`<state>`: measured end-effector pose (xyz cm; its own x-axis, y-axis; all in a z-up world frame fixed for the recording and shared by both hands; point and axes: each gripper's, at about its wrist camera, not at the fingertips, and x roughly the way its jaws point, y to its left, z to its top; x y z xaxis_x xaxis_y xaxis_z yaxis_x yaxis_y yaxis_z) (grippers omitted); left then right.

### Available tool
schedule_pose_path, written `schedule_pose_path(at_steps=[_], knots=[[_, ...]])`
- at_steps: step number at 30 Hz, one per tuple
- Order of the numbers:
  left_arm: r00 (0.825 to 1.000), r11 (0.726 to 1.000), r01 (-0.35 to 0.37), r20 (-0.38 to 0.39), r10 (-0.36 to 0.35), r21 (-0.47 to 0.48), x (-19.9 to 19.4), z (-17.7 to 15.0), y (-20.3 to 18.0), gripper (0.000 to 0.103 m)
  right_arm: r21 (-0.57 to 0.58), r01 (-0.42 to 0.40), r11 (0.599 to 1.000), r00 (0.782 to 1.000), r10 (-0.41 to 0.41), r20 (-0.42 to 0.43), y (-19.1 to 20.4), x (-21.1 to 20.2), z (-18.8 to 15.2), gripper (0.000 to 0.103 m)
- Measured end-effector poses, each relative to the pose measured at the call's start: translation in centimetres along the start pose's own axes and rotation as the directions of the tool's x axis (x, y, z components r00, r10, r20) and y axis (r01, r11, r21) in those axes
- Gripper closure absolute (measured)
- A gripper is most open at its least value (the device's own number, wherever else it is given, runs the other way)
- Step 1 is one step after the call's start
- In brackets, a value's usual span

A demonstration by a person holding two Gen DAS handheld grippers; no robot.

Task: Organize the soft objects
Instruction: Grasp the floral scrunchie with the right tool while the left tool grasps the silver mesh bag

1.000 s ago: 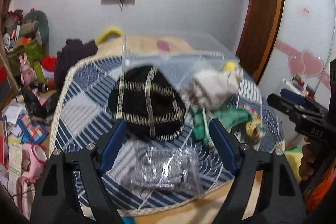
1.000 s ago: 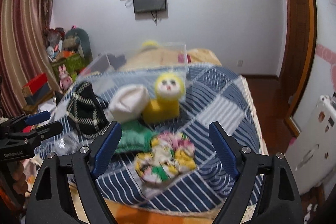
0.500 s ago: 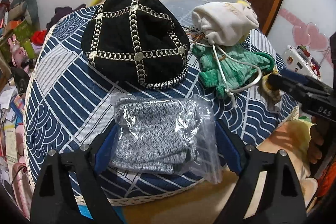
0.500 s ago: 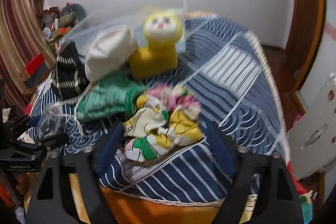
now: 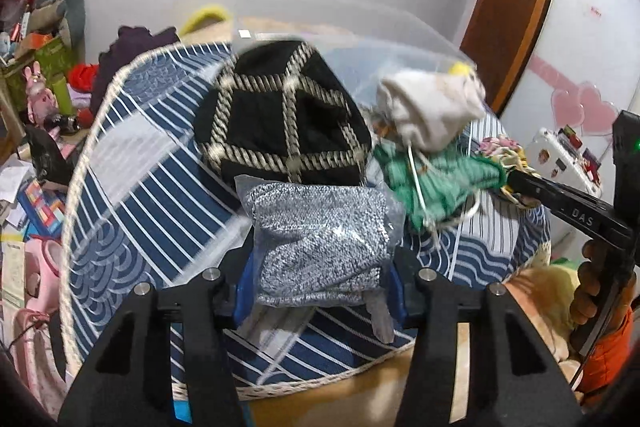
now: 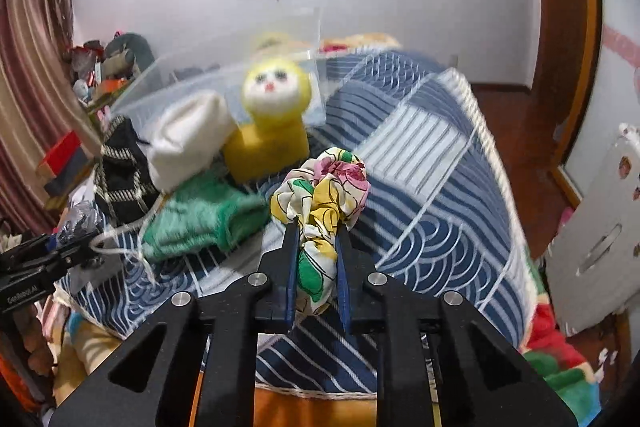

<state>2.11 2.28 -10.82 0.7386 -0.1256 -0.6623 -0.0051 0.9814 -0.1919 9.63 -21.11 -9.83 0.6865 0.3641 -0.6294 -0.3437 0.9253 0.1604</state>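
Both grippers are loaded at once: the left gripper has its blue pads closed against the sides of a grey knit in a clear plastic bag, while the right gripper stands narrow, pinching a bunched floral cloth between its jaws.

Each bundle sits at the near edge of a blue-and-white patterned cover. The likely destination, judging by the task, is the clear plastic bin at the far side, behind the pile.

To carry the step through well, both holds need to stay firm. The bag's film is slippery and a loose tail of it hangs below the left jaws; a squeeze on the knit itself, not only the film, would hold better. The floral cloth spills above the right jaws and could snag on the way over.

In the path lie a black cap with gold braid, a white drawstring pouch and a green knit piece, whose white cord trails toward the near left. A yellow plush toy stands directly before the bin. Lifting high enough to pass over these, the toy above all, looks wise.

Clutter fills the floor on the far left.
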Motion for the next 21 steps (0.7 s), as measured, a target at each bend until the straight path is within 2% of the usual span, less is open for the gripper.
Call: schedule_pose_path(at_steps=[3, 9, 13, 18, 21], knots=[[0.999, 1.000, -0.006, 0.041, 0.006, -0.004, -1.0, 1.1, 0.3, 0.051, -0.013, 0.002, 1.000, 0.999, -0.002, 0.052, 0.2, -1.4, 0.7, 0.088], [0.990, 1.000, 0.012, 0.143, -0.013, 0.007, -3.1, 4.3, 0.5, 0.051, -0.065, -0.035, 0.997, 0.986, 0.045, 0.158, 2.0, -2.9, 3.4, 0.088], [0.977, 0.999, 0.042, 0.209, -0.045, 0.016, -4.1, 6.3, 0.3, 0.051, -0.102, -0.039, 0.994, 0.975, 0.060, 0.213, 3.4, -2.4, 5.3, 0.088], [0.959, 0.999, 0.024, 0.280, -0.033, 0.037, -4.2, 9.0, -0.2, 0.051, -0.131, -0.049, 0.990, 0.966, 0.080, 0.247, 5.0, -1.4, 7.1, 0.088], [0.955, 0.999, 0.015, 0.297, -0.027, 0.042, -3.5, 10.4, -0.3, 0.051, -0.149, -0.047, 0.988, 0.963, 0.084, 0.257, 5.5, -0.5, 8.0, 0.088]])
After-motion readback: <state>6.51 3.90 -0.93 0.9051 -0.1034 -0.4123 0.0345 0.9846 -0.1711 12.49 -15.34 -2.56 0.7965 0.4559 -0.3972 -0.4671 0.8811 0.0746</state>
